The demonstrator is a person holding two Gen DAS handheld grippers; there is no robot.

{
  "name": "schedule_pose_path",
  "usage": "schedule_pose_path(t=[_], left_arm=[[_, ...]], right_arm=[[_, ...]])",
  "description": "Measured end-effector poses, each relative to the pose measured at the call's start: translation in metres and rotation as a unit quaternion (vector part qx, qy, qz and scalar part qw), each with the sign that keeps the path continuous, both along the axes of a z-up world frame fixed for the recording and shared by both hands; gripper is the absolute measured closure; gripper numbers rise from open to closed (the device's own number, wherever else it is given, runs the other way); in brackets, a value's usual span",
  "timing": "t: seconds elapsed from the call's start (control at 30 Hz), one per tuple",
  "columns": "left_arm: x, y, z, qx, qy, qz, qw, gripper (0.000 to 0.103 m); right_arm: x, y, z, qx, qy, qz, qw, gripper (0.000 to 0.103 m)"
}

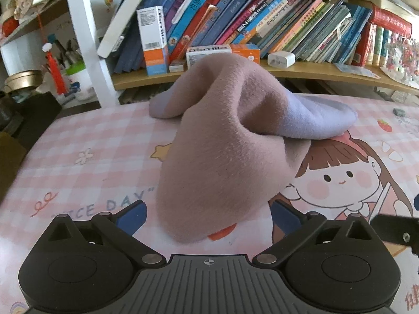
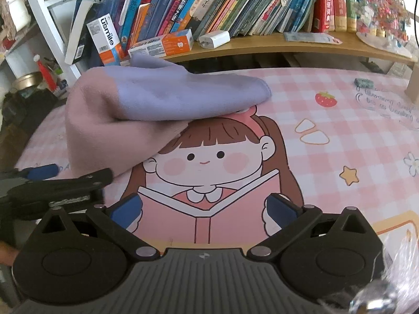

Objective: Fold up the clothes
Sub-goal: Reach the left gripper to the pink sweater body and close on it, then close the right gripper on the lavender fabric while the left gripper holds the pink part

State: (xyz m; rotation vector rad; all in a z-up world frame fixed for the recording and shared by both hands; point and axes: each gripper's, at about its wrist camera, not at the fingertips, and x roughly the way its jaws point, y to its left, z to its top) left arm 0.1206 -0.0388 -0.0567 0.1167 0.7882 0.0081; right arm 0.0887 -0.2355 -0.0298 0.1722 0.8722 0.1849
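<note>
The left gripper (image 1: 209,218) sits spread wide, nothing in it, with the near corner of the pink-and-lilac fleece garment (image 1: 225,141) lying right between its blue pads (image 1: 132,218). It's heaped on the checked desk mat (image 1: 86,141), running from there away toward the bookshelf. The right gripper (image 2: 204,209) is also spread and empty (the cloth's off to its upper left), so I'd say left is nearer.
</note>
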Motion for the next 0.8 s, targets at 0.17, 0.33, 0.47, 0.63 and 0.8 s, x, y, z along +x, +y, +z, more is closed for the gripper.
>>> schedule_pose_path(t=[0.17,0.33,0.47,0.63,0.8], left_arm=[[0.014,-0.005,-0.010,0.015,0.008,0.001,0.9999,0.018],[0.013,-0.005,-0.004,0.007,0.001,-0.008,0.9999,0.071],[0.002,0.000,0.013,-0.007,-0.012,-0.019,0.9997,0.086],[-0.043,0.005,0.045,-0.026,-0.046,-0.034,0.9980,0.090],[-0.089,0.006,0.051,-0.030,-0.047,-0.033,0.9979,0.090]], right_arm=[[-0.002,0.000,0.004,-0.007,-0.004,-0.008,1.000,0.001],[-0.007,-0.009,0.008,0.003,-0.009,-0.018,1.000,0.001],[-0.010,-0.016,0.010,0.028,0.000,-0.020,0.999,0.001],[-0.014,-0.018,0.015,0.045,0.002,-0.009,0.999,0.001],[-0.016,-0.016,0.015,0.050,0.007,0.009,0.999,0.001]])
